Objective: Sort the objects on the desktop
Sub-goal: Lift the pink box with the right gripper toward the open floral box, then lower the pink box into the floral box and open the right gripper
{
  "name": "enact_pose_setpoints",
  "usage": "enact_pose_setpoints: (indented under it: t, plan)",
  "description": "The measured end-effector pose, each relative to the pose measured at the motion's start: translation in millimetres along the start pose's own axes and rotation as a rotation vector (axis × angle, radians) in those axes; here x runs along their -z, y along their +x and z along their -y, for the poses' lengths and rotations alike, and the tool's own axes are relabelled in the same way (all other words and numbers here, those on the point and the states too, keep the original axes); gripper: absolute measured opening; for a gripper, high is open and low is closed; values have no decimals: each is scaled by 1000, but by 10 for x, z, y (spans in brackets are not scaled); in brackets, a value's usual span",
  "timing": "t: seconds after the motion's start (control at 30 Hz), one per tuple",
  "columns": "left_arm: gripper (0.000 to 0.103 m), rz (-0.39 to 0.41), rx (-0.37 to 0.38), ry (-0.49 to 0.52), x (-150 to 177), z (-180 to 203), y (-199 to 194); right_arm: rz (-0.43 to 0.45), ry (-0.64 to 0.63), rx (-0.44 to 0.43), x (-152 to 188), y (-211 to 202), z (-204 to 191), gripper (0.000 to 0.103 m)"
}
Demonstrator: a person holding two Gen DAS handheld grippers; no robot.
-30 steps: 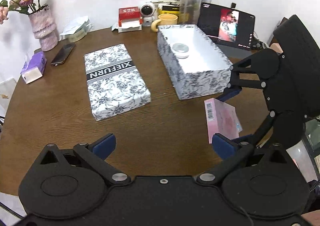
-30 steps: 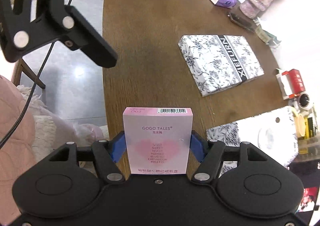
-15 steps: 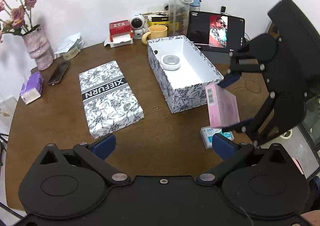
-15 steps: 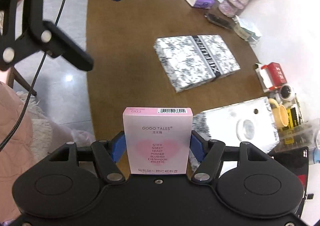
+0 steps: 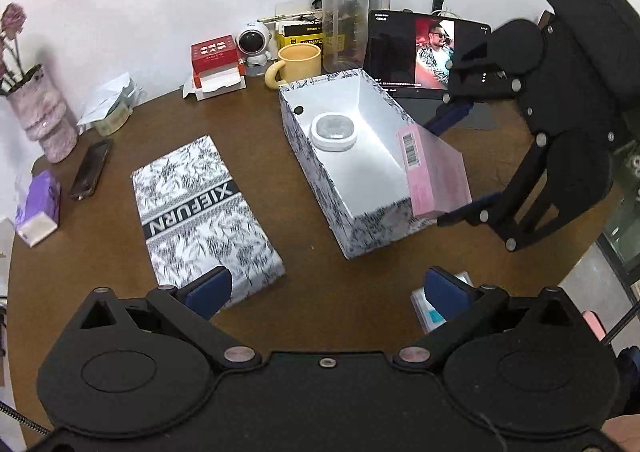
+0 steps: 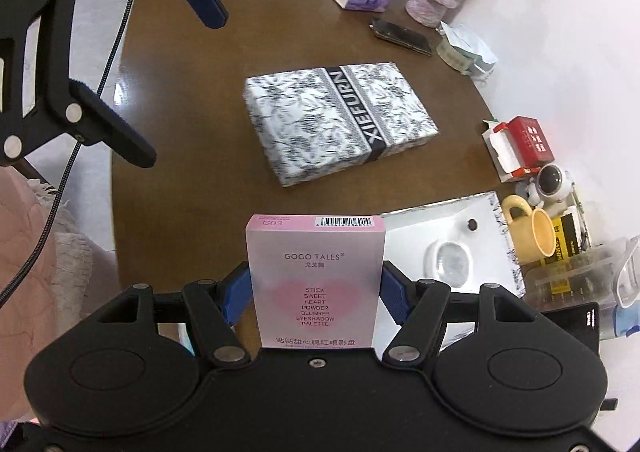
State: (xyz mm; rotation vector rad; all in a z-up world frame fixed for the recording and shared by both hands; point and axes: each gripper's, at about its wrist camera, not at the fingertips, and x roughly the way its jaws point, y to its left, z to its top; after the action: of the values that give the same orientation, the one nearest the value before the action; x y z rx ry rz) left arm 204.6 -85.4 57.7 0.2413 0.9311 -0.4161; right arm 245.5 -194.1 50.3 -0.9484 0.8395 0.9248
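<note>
Done so far: one small round white case (image 5: 334, 130) is already seen lying inside the open patterned box (image 5: 320, 187), on its white floor.
Being done now: a pink makeup box (image 6: 316, 280) is being carried to the open patterned box, it seems.
Right tool (image 6: 314, 292): it is closed on the pink makeup box, one blue pad on each side; the box is held upright between them.
Where the pink box is: in the left view it is seen in the air at the box's wall nearest the tabletop's right edge, not yet set down inside.
Left tool (image 5: 326, 286): it is spread wide and nothing is held in it; it hangs above the tabletop's near edge.
Left to do: the pink box has to be put in; a small white-and-blue pack (image 5: 430, 310) lies near the right part of the near edge, partly hidden by the left tool's pad.
Lid (image 5: 204, 213): it lies flat in the middle of the tabletop, apart from the box; closing is probably last.
</note>
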Motion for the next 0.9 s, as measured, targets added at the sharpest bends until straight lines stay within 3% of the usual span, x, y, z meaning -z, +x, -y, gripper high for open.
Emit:
enact_pose_setpoints:
  t: [0.47, 0.7, 0.9]
  plan:
    - [103, -101, 45, 28, -513, -204, 706, -36, 23, -73, 121, 592, 941, 69]
    - [103, -140, 70, 23, -638, -288, 1014, -92, 16, -107, 204, 1126, 1167, 69]
    - [103, -169, 95, 0, -673, -373, 1213, -159, -81, -120, 207, 1603, 1159, 69]
